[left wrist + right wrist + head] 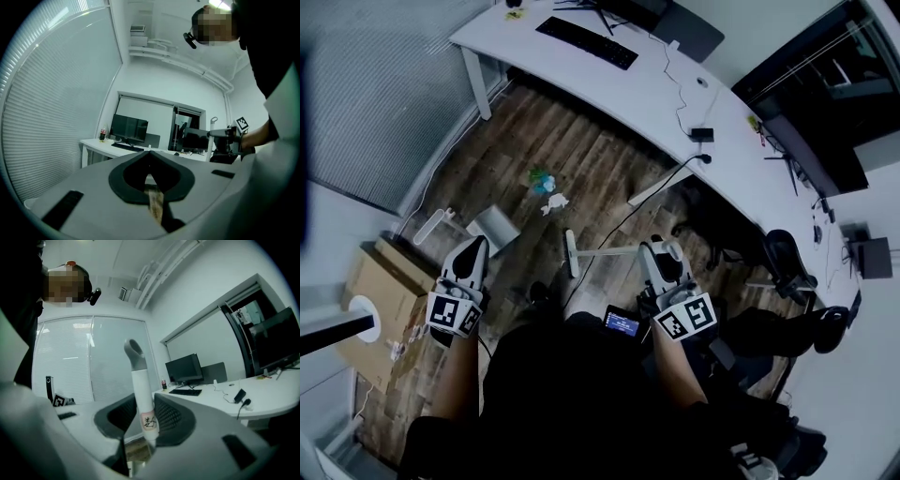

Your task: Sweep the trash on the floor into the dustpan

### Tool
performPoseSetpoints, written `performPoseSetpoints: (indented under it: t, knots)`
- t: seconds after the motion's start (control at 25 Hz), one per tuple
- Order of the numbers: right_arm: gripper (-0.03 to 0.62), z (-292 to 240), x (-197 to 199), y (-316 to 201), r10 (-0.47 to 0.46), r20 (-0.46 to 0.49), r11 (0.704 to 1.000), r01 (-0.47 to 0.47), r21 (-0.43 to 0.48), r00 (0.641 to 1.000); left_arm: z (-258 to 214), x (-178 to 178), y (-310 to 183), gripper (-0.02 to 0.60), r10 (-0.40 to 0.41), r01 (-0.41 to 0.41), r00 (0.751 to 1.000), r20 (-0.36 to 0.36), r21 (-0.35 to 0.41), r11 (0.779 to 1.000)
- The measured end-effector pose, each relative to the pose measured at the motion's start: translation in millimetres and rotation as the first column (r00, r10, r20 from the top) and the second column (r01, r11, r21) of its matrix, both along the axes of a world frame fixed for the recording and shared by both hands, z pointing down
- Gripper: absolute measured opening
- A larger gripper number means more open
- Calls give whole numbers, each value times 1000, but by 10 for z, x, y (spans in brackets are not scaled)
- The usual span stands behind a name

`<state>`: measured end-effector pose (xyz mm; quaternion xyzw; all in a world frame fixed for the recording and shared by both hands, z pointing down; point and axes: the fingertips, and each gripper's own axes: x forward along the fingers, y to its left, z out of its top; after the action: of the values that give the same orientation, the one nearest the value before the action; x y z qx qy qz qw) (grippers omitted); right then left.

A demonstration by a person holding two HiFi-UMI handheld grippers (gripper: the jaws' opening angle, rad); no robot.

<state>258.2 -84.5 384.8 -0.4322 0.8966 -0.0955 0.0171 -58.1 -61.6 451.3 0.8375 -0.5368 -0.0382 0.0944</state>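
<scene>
Crumpled green, blue and white trash [546,187] lies on the wooden floor in front of the desk. A grey dustpan [497,227] with a white handle [436,222] stands on the floor just beyond my left gripper [473,248]. That gripper's jaws are shut, and in the left gripper view nothing shows between them [149,157]. My right gripper [654,249] is shut on the white broom handle [142,399], which rises between its jaws to a grey tip. In the head view the broom's stick runs left to its head [571,253], short of the trash.
A long white desk [656,94] carries a keyboard [586,42], monitors and cables, with a leg [475,82] at its left end. Cardboard boxes [380,281] sit at the left wall. A black office chair [787,258] stands at the right.
</scene>
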Motion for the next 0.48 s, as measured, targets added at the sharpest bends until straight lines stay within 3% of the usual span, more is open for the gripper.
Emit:
performPoseSetpoints:
  t: [0.48]
  knots:
    - [114, -148, -652, -1375, -124, 8, 992, 124, 15, 992, -88, -554, -506, -5, -113, 113, 994, 9, 26, 993]
